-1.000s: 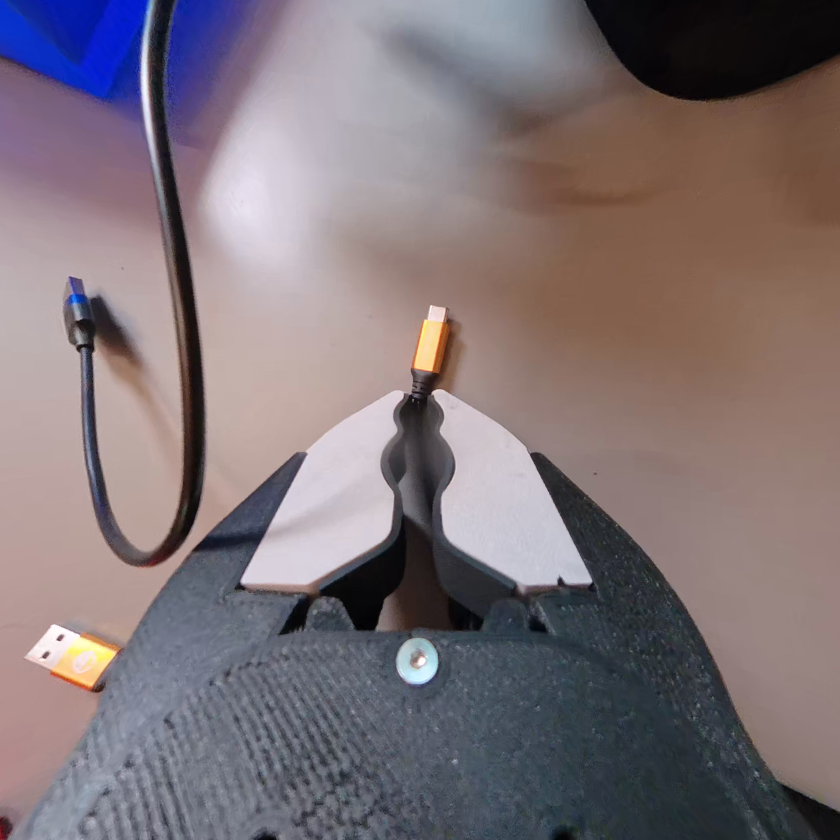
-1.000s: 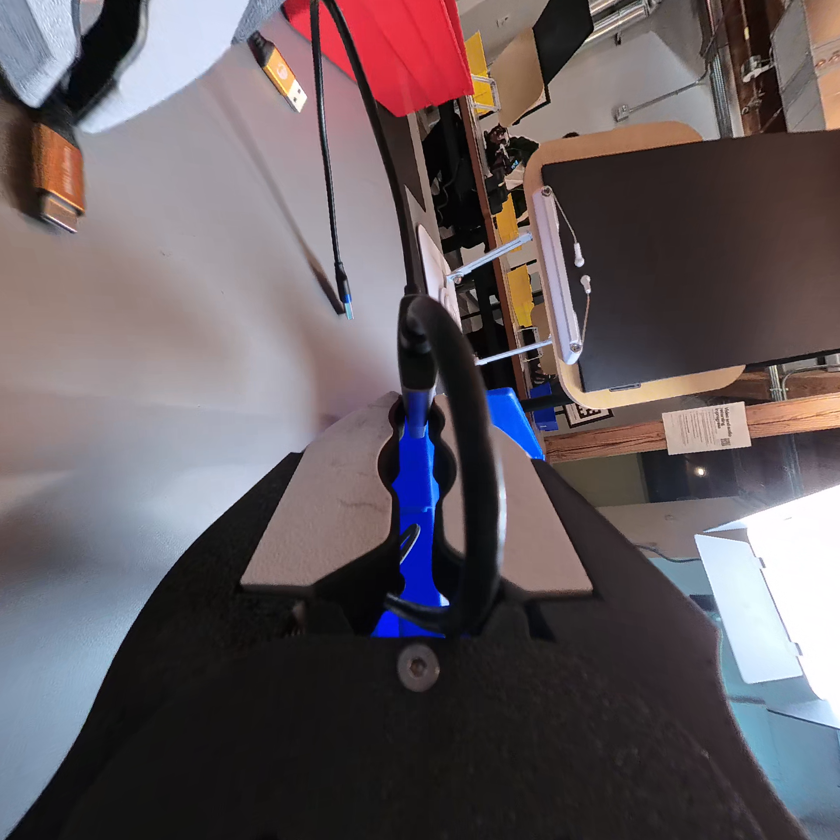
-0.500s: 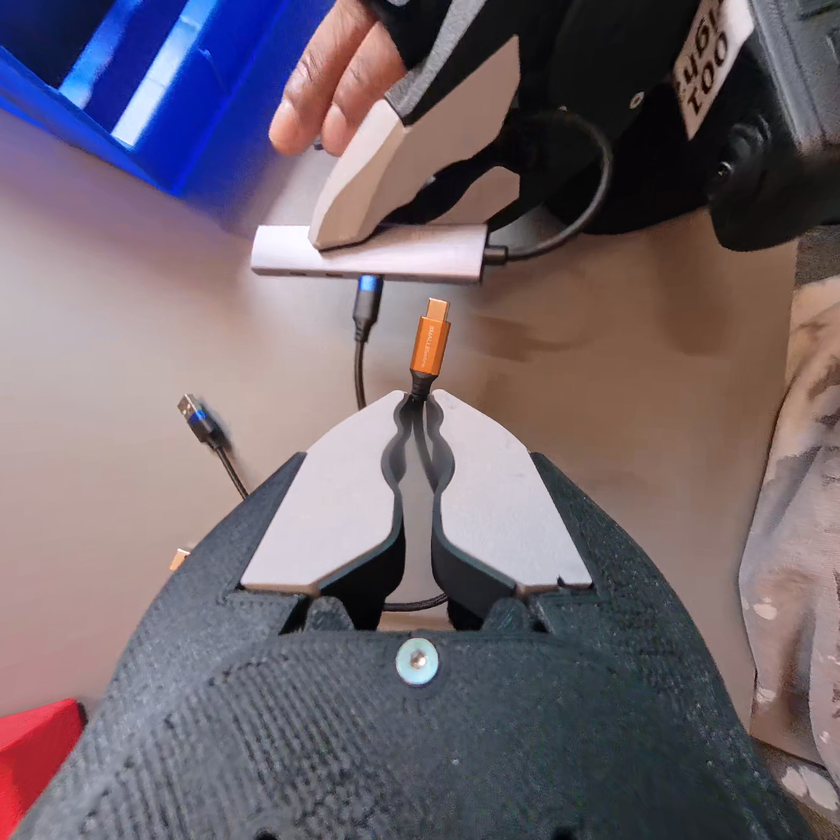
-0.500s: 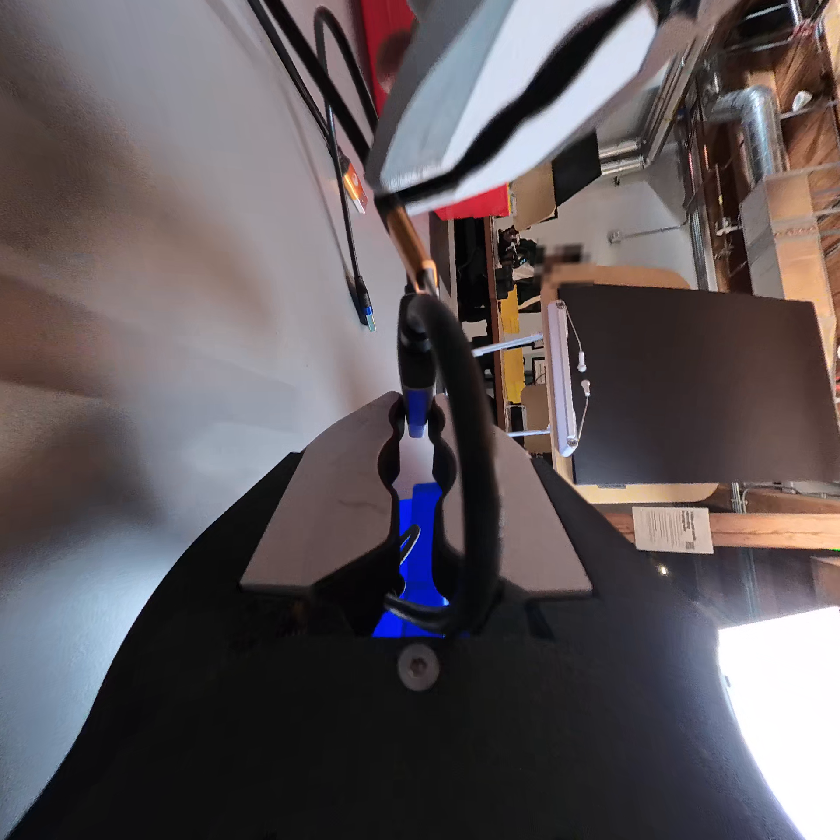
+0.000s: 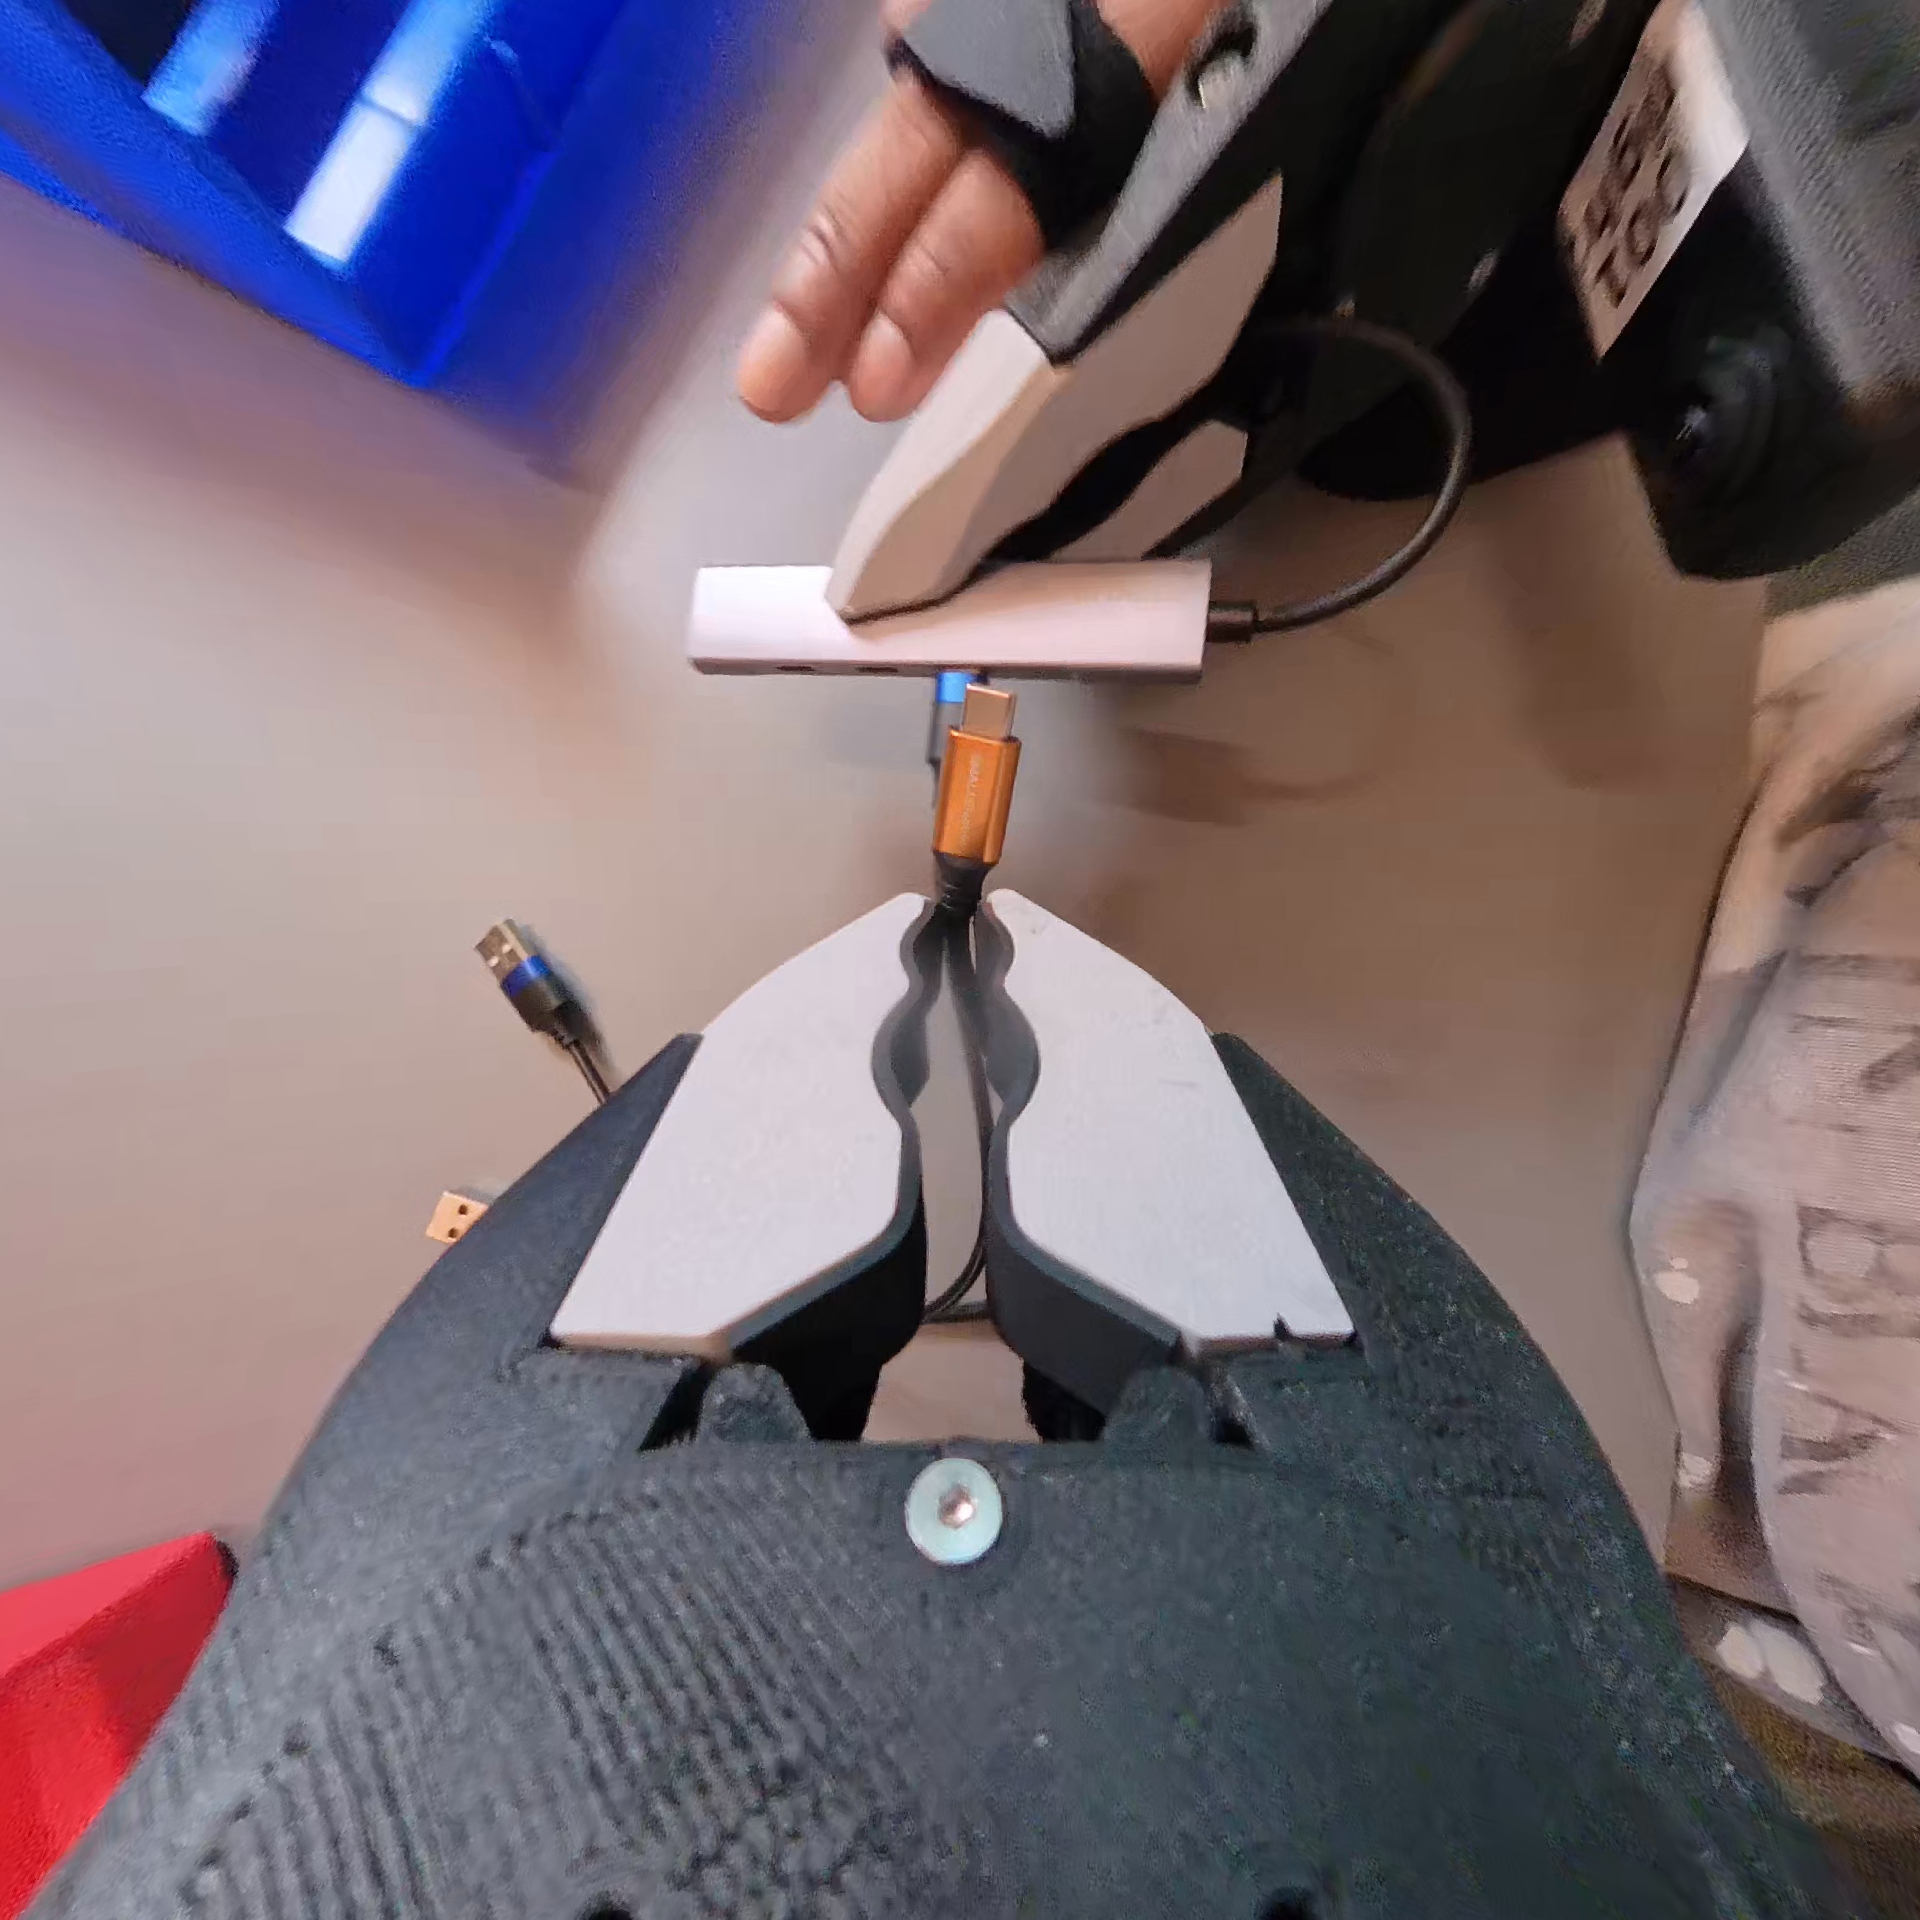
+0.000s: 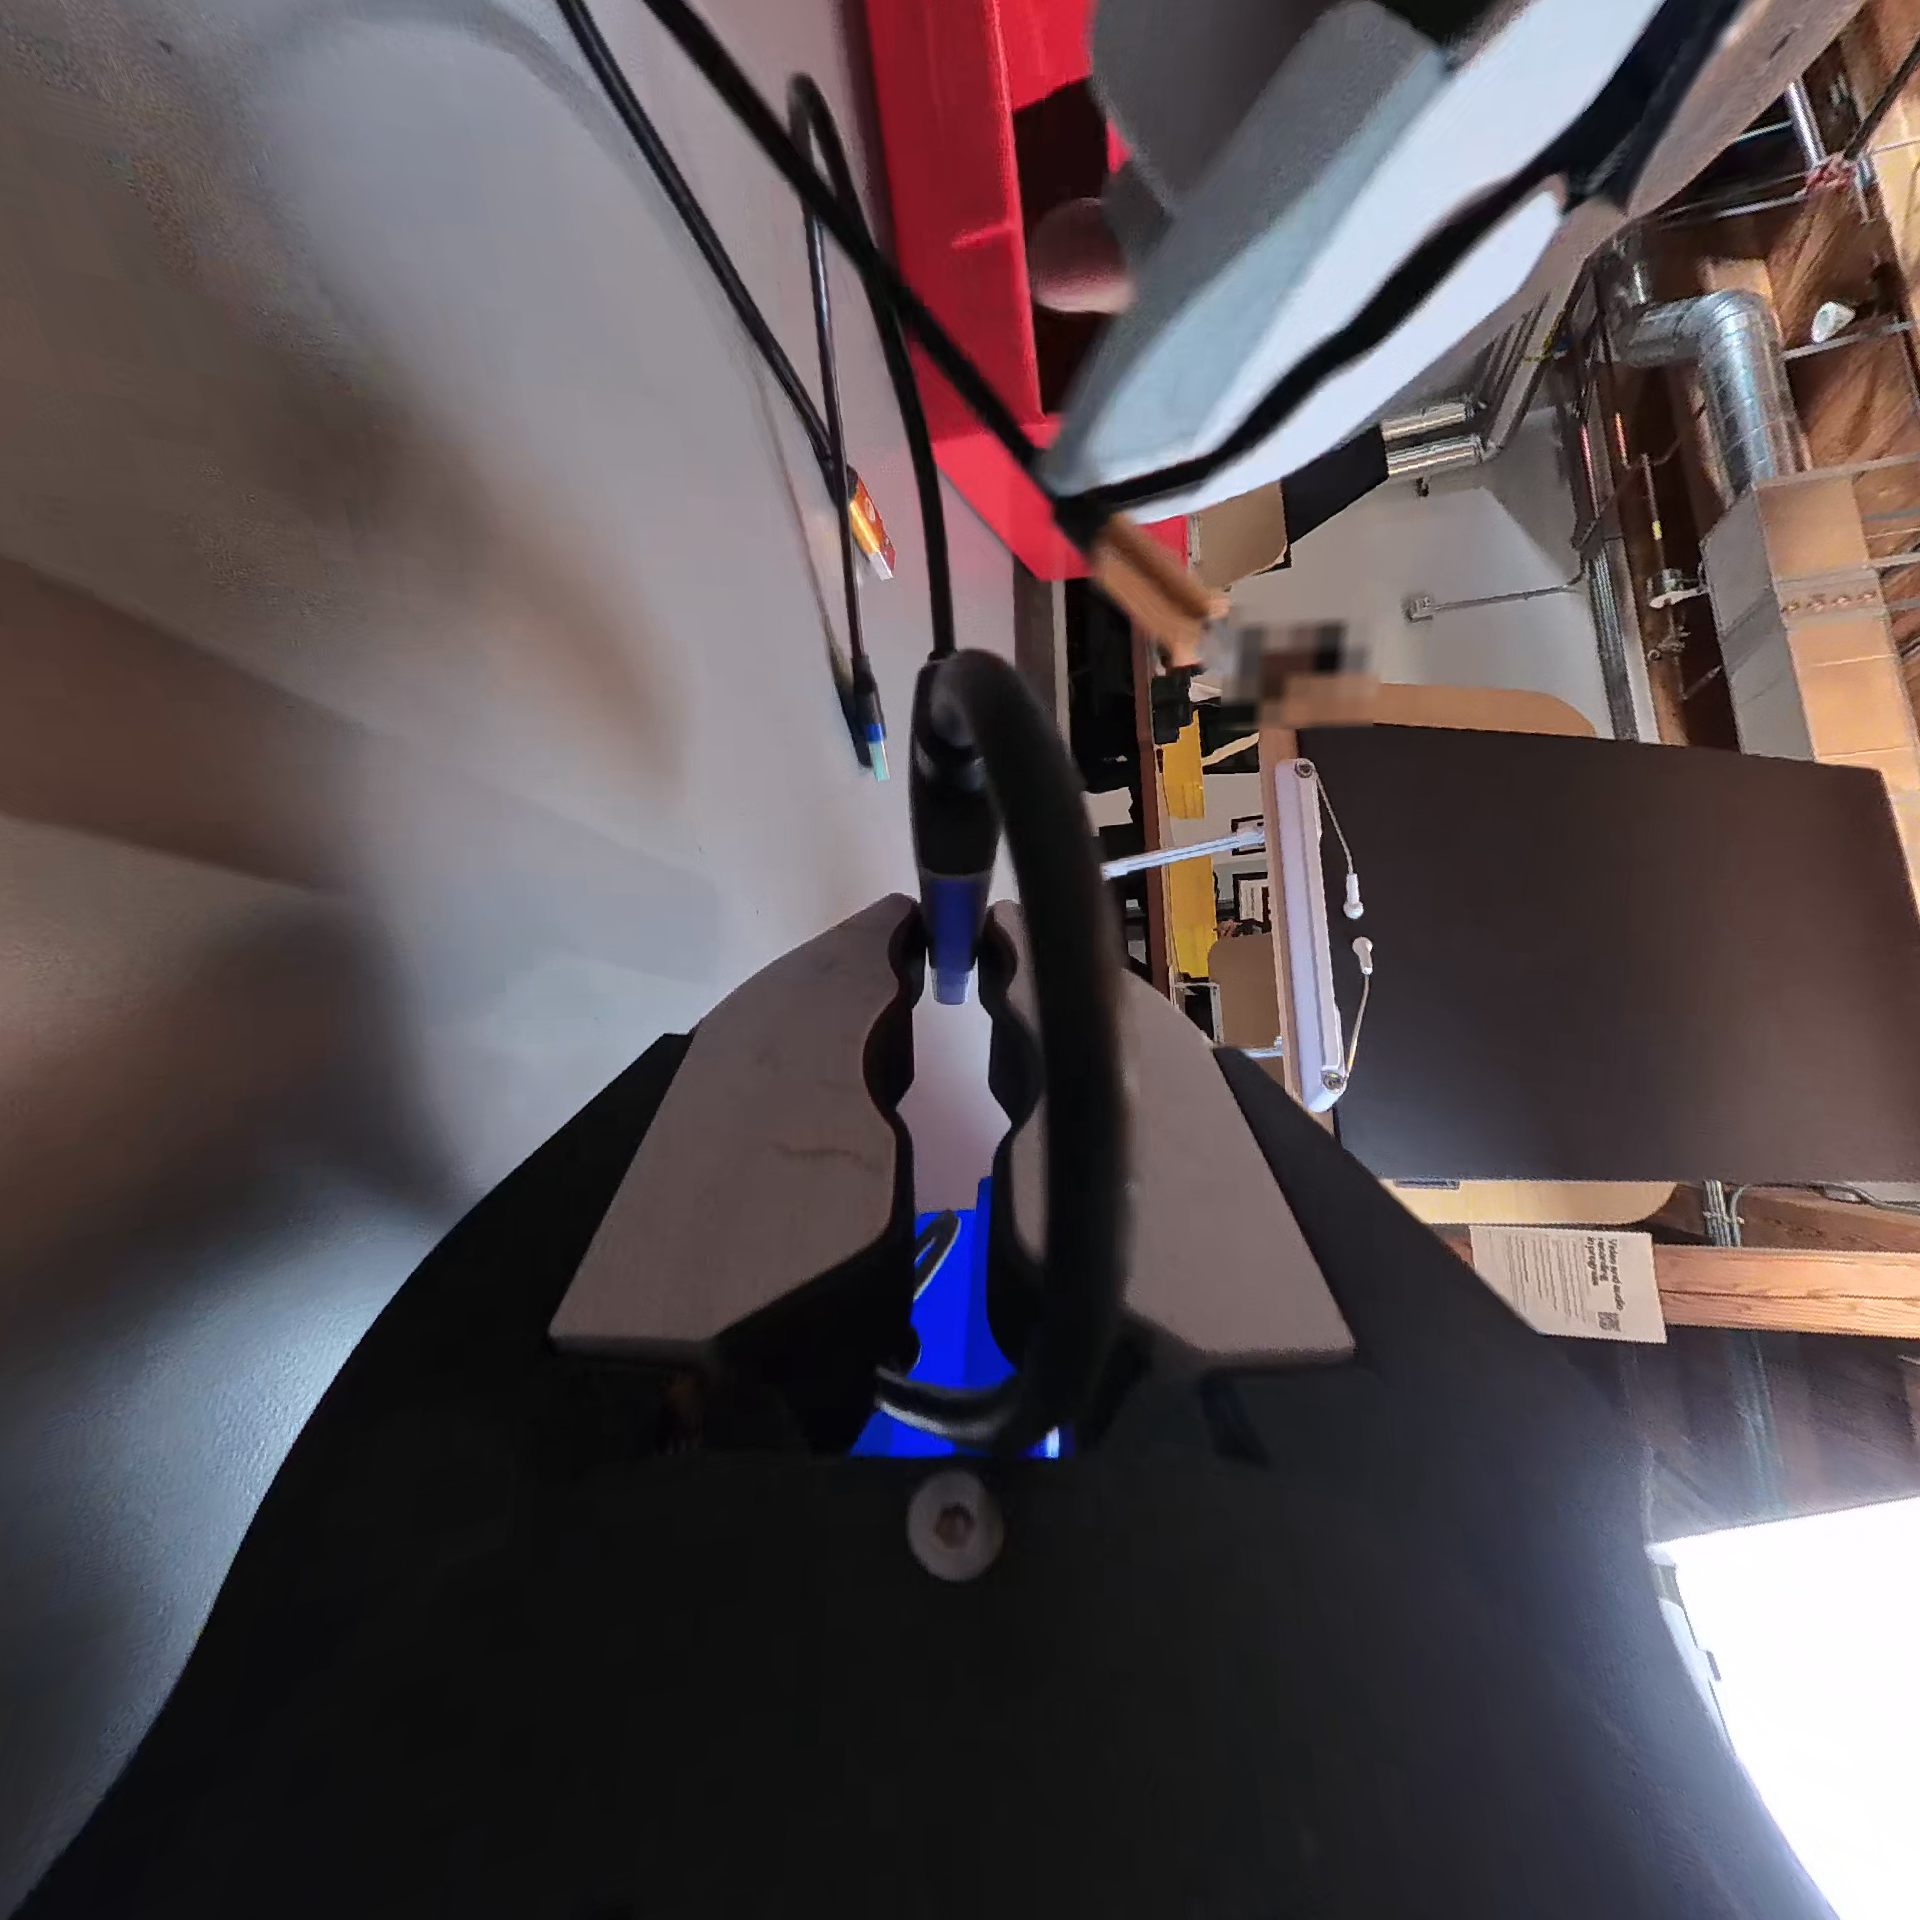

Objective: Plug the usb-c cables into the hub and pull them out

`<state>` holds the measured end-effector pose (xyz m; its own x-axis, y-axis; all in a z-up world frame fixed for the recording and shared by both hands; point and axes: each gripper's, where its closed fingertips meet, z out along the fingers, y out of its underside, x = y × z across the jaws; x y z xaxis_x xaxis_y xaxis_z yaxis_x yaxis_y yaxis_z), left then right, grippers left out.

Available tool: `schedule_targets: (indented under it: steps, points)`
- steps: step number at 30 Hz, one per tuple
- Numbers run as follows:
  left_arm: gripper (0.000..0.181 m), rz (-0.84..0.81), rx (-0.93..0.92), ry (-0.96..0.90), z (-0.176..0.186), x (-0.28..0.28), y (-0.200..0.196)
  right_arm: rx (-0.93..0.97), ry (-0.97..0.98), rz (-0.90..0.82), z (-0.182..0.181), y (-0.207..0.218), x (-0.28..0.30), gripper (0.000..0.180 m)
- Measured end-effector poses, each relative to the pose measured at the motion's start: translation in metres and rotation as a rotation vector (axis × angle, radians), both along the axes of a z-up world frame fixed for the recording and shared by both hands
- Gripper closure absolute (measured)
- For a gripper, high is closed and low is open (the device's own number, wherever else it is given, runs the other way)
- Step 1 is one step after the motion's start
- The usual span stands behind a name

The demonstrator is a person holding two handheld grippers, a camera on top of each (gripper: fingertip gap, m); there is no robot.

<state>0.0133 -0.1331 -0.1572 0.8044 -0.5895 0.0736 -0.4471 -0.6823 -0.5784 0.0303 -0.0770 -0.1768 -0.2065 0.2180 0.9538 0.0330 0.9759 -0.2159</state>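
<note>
In the left wrist view my left gripper point(image 5: 956, 904) is shut on the cable of an orange USB-C plug point(image 5: 977, 795). The plug points forward, its metal tip just short of the port edge of the grey hub point(image 5: 769, 629). A blue-ringed plug point(image 5: 948, 688) sits in the hub right behind it. My right gripper point(image 5: 883, 592) clamps the hub from above. In the right wrist view that gripper point(image 6: 954, 914) is shut on the hub point(image 6: 948, 883), seen edge-on, with the hub's black cable point(image 6: 1081, 935) looping back. The left gripper point(image 6: 1299, 343) and orange plug point(image 6: 1153, 587) are blurred at top.
A blue-ringed USB-A plug point(image 5: 520, 971) and an orange USB-A plug point(image 5: 457, 1216) lie on the table to the left. A blue bin point(image 5: 312, 156) stands at the far left, a red bin point(image 5: 83, 1662) near left. A person's hand point(image 5: 894, 291) and patterned fabric point(image 5: 1818, 1039) are at right. The grippers' ends are close to 7 cm from one another.
The left gripper has carried the orange plug up to the hub, closing the gap. The right gripper has brought the hub, with the blue-ringed plug in it, into the left view.
</note>
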Motion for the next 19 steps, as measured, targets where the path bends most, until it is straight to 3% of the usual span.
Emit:
schedule_targets:
  steps: [1,7,10,19]
  points:
    - [0.175,0.027,0.019,-0.017,0.008,-0.008,0.001,0.005,-0.003,0.006,-0.001,-0.002,0.0,0.171]
    - [0.175,0.254,0.255,-0.039,0.091,-0.089,-0.01,0.008,-0.024,0.044,-0.003,-0.01,0.004,0.17]
    - [0.175,0.379,0.287,0.026,0.107,-0.131,-0.031,-0.007,-0.014,0.065,0.0,-0.013,0.006,0.171]
    - [0.176,0.019,-0.123,-0.004,-0.009,-0.042,-0.013,0.017,0.023,0.074,0.007,-0.023,0.007,0.171]
